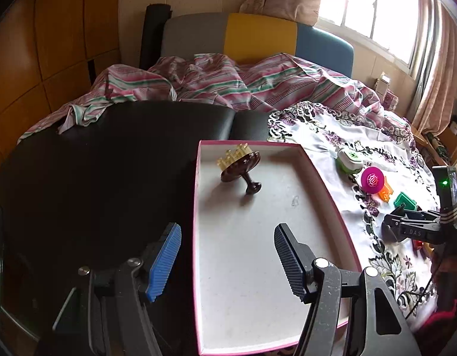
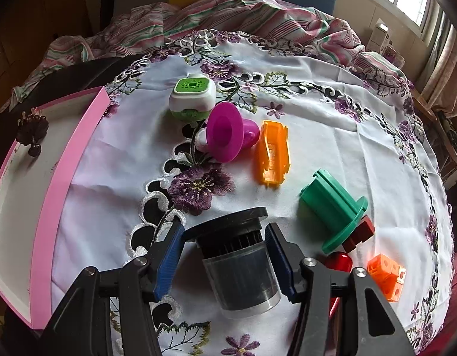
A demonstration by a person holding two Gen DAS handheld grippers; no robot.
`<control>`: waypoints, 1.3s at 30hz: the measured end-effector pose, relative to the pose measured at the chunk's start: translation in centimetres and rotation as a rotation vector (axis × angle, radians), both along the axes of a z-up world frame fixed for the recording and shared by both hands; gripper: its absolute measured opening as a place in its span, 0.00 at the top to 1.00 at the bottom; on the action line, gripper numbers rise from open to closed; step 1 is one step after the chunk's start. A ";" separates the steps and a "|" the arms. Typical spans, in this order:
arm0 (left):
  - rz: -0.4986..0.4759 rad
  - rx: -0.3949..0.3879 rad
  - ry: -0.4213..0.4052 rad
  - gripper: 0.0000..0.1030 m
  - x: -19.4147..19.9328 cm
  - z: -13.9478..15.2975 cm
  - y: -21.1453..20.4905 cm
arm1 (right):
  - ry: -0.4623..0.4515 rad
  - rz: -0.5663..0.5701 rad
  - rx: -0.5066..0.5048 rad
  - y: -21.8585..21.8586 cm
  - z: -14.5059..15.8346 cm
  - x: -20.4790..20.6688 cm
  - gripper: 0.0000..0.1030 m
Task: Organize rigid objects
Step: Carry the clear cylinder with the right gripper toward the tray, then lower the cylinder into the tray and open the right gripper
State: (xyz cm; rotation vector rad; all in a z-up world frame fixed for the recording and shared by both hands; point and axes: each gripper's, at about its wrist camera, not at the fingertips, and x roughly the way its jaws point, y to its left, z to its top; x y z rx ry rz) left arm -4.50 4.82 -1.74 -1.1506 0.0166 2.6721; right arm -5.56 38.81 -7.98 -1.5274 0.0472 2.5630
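Observation:
A pink-rimmed white tray (image 1: 258,267) holds a brown scalp brush (image 1: 238,167); both also show in the right wrist view, tray (image 2: 65,175) and brush (image 2: 32,132). My left gripper (image 1: 225,255) is open and empty over the tray's near left part. My right gripper (image 2: 224,255) has its jaws around a black and clear cylinder (image 2: 237,261) lying on the cloth; the pads sit close to its sides. Loose on the cloth lie a green-white box (image 2: 192,99), a magenta funnel piece (image 2: 225,132), an orange clip (image 2: 273,152), a green spool (image 2: 332,210), a red piece (image 2: 339,262) and an orange cube (image 2: 387,276).
A floral embroidered cloth (image 2: 317,112) covers the table's right part; black surface (image 1: 94,184) lies left of the tray. A striped blanket (image 1: 213,80) and a bed are behind. The right gripper shows in the left wrist view (image 1: 412,225).

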 end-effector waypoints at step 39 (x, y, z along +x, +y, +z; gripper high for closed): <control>0.180 0.036 -0.059 0.36 0.1 -2.0 -7.7 | -0.033 0.221 -0.520 -21.7 2.2 -7.2 0.45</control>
